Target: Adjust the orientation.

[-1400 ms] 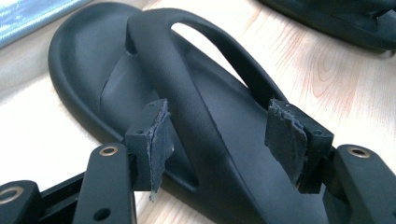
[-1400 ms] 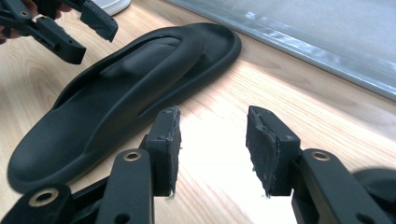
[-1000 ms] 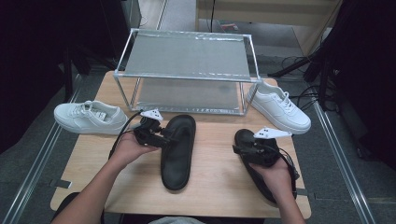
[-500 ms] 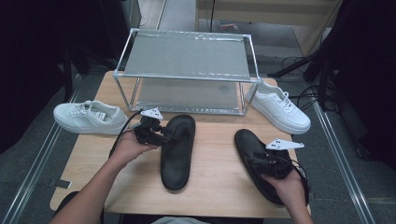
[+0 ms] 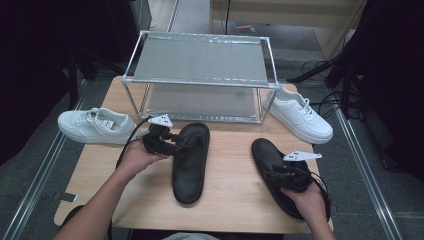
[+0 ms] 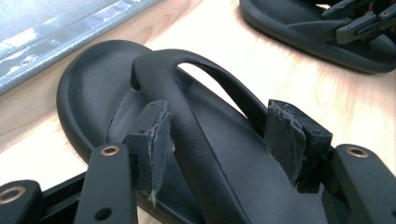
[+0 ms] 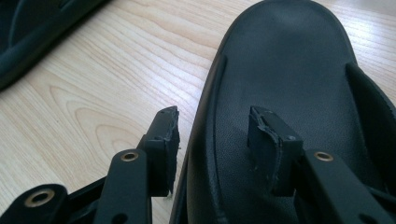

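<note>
The right hand-held gripper (image 5: 277,172) sits nearest us, its jaws parted on either side of the rim of the right black sandal (image 5: 276,170), one outside on the wood, one on the footbed, neither pressing. We hold the left hand-held gripper (image 5: 176,146) with its jaws spread wide around the strap of the left black sandal (image 5: 191,162), which lies flat on the desk (image 5: 230,175) to the left of the right sandal. Beyond both sandals stands a metal-framed rack (image 5: 200,75) with two mesh shelves. One white sneaker (image 5: 95,126) lies left of the rack, partly off the desk edge. Another white sneaker (image 5: 299,114) rests right of the rack.
</note>
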The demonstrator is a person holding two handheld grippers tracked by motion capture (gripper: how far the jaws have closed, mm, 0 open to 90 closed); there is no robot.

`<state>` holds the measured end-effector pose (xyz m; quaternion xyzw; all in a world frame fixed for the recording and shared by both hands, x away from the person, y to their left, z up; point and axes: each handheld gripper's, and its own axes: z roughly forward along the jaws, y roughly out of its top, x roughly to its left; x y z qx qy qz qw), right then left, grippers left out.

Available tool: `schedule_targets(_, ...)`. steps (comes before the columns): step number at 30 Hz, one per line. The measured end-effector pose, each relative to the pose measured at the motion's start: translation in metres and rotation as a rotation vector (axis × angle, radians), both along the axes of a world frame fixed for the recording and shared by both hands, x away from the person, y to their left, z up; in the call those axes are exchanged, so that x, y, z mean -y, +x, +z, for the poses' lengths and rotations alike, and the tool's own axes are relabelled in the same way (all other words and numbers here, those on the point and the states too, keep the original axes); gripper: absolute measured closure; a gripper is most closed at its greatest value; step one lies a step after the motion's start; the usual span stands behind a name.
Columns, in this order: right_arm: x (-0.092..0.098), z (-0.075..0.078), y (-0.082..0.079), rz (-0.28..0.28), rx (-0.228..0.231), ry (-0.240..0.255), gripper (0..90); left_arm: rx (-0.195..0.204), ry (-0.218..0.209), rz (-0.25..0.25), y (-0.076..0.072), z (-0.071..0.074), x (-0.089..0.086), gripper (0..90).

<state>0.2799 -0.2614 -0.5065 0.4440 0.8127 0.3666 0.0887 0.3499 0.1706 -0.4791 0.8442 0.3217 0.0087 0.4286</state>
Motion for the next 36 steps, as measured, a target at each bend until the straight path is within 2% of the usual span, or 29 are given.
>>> schedule_targets(4, -0.001, 0.000, 0.001, 0.008, -0.003, 0.000, 56.2, -0.002, 0.003, -0.001, 0.000, -0.001, 0.000, 41.0)
schedule_targets(11, -0.001, -0.001, 0.006, 0.007, -0.033, -0.008, 65.7, 0.002, 0.004, 0.002, 0.001, -0.002, -0.001, 41.0)
schedule_targets(12, -0.003, -0.001, 0.008, 0.025, -0.036, -0.012, 70.3, -0.001, 0.003, 0.001, 0.001, -0.002, -0.001, 40.9)
schedule_targets(14, -0.004, -0.001, 0.008, 0.028, -0.038, -0.010, 73.1, 0.000, 0.006, 0.002, 0.001, -0.002, -0.002, 41.0)
schedule_targets(15, -0.004, 0.000, 0.009, 0.038, -0.026, -0.012, 77.8, 0.002, 0.006, 0.003, 0.001, -0.002, -0.002, 41.0)
schedule_targets(18, -0.005, 0.004, 0.012, 0.034, -0.053, -0.016, 79.6, 0.000, -0.003, 0.008, 0.001, -0.001, -0.004, 41.3)
schedule_targets(23, -0.004, 0.013, 0.012, 0.021, -0.042, 0.012, 80.0, 0.000, -0.001, 0.013, 0.001, -0.001, -0.004, 41.6)
schedule_targets(29, -0.020, 0.025, 0.009, 0.058, -0.006, -0.021, 80.6, 0.000, -0.006, 0.018, -0.001, 0.000, -0.007, 42.2)
schedule_targets(30, -0.028, 0.030, 0.011, 0.071, 0.018, -0.035, 80.8, -0.004, -0.009, 0.020, -0.002, 0.000, -0.008, 42.3)
schedule_targets(36, -0.051, 0.033, 0.019, 0.114, 0.015, 0.006, 80.9, -0.007, -0.011, 0.036, -0.006, 0.000, -0.014, 42.8)
